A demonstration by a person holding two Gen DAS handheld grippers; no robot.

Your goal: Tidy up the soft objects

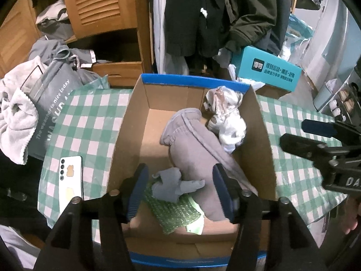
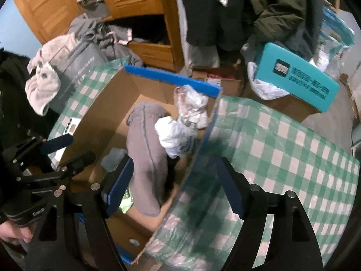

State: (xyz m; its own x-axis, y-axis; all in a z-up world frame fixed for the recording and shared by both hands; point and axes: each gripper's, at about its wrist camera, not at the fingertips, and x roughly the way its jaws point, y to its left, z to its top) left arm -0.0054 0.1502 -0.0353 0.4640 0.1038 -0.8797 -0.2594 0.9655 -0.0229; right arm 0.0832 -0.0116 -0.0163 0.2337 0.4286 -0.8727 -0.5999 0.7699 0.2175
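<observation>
The left gripper hung wide open and empty over the cardboard box, the small grey cloth lying directly between its fingers at lower centre. The right gripper, equally open and empty, straddled the box's right wall, farther from that cloth, while the long grey plush ran diagonally from lower right toward upper centre

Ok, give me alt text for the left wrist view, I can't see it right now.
The open left tool hovers over a cardboard box holding a grey garment, a small blue-grey cloth, green bubble wrap and crumpled white plastic. The box sits on a green checked tablecloth beside a phone; the right tool shows at right.
</observation>
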